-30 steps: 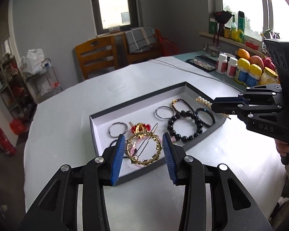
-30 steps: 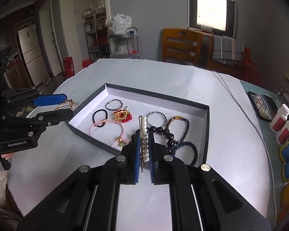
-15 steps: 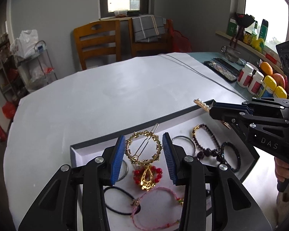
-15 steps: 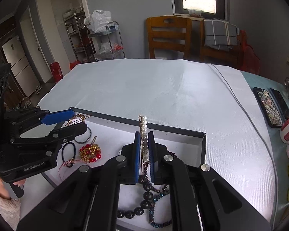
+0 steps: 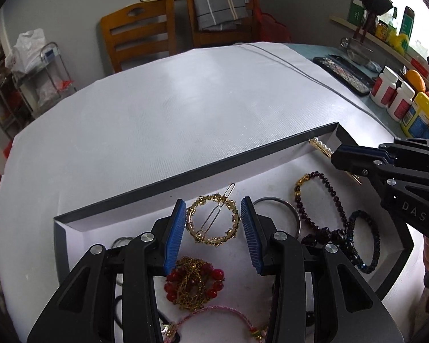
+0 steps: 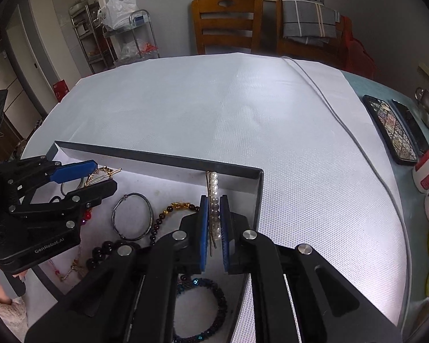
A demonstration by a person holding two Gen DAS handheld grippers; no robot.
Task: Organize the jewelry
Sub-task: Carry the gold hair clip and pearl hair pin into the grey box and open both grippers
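The left gripper (image 5: pixel 213 228) clamps a round gold openwork hair clip (image 5: pixel 213 221) over the shallow grey tray (image 5: pixel 186 175); the right gripper (image 6: pixel 214 228), nearly closed, pinches a pearl-lined hairpin (image 6: pixel 214 188) at the tray's far right corner.

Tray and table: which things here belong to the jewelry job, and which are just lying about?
Job:
tray
gold ring clip in left gripper
pearl clip in right gripper
red bead brooch
dark bead bracelet

Lying about:
pill bottles
phones
chair
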